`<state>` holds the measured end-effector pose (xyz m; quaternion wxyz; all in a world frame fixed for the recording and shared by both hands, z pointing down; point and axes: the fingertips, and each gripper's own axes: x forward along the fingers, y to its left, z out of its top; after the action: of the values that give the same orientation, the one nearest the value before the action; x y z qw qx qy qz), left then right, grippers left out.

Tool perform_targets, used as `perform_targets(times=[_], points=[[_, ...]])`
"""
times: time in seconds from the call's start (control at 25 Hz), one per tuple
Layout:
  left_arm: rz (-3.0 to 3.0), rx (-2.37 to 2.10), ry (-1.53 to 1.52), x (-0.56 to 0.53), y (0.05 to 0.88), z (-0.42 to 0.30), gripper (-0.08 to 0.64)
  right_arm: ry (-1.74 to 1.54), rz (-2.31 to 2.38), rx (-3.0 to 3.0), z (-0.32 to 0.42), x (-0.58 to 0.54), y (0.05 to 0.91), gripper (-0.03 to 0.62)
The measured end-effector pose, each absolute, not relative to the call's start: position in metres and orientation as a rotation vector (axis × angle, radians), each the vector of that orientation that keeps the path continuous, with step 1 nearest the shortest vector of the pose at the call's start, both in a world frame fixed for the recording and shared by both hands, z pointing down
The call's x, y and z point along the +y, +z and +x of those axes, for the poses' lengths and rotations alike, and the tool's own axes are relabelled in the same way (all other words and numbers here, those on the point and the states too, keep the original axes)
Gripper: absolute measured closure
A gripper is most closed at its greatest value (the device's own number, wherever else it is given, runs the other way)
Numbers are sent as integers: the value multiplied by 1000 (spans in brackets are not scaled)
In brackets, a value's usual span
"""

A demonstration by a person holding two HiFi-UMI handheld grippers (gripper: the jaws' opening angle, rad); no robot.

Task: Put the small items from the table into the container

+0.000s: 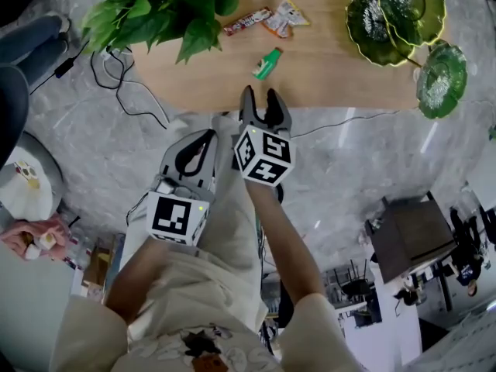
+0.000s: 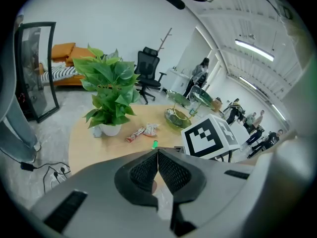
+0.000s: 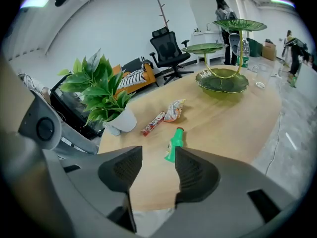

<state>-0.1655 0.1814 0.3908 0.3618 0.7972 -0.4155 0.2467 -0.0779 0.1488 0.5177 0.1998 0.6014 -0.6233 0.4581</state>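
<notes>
On the wooden table (image 1: 325, 68) lie three small items: a green tube (image 1: 267, 63) (image 3: 175, 143) (image 2: 155, 144), a red snack bar (image 1: 246, 21) (image 3: 153, 123) (image 2: 134, 133) and a crinkled wrapper (image 1: 284, 18) (image 3: 174, 110) (image 2: 151, 128). A tiered green leaf-shaped dish stand (image 1: 403, 22) (image 3: 221, 78) (image 2: 178, 115) stands at the table's right end. My right gripper (image 1: 263, 99) (image 3: 158, 155) hovers near the table's front edge, open, with nothing between its jaws; the tube lies just beyond its tips. My left gripper (image 1: 203, 139) (image 2: 157, 155) is held lower and left of it, shut and empty.
A potted plant (image 1: 163, 2) (image 3: 101, 93) (image 2: 110, 95) stands at the table's left end. Black cables (image 1: 116, 84) trail over the marble floor. An office chair (image 3: 168, 51) and people stand farther off in the room.
</notes>
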Motion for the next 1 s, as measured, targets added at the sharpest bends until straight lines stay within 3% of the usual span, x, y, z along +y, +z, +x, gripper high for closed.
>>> perform_targets(times=[1.0], points=[[2008,-1050,659,178,408,-174,551,1325,1725,-1617,-67,133,574,382]])
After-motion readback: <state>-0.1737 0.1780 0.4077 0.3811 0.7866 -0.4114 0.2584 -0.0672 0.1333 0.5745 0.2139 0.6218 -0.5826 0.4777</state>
